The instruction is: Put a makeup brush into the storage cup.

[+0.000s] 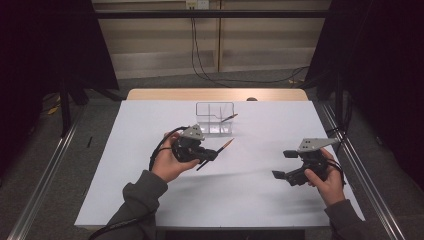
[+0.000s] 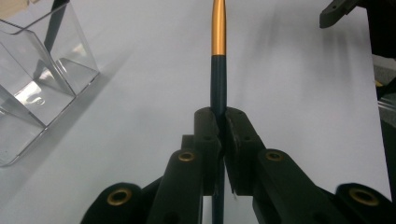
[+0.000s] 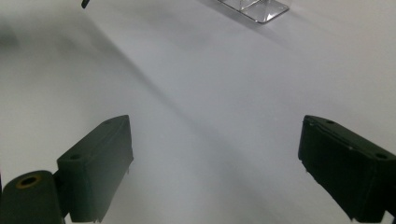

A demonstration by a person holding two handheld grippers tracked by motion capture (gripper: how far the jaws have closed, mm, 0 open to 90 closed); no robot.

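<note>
Nearest the camera, at the lower left of center in the high view, my left gripper (image 1: 212,155) is closed on the pen (image 1: 220,148), just below the clear holder (image 1: 215,119). The pen looks light, stiff and smooth; I grip its dark middle. At the right, my right gripper (image 1: 284,165) stands open, holding nothing.

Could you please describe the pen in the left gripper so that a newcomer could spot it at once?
On the white table, just in front of the clear holder, the left gripper clamps a dark pen with a gold end. The other pen leans inside the holder; this one is held in the jaws.
</note>
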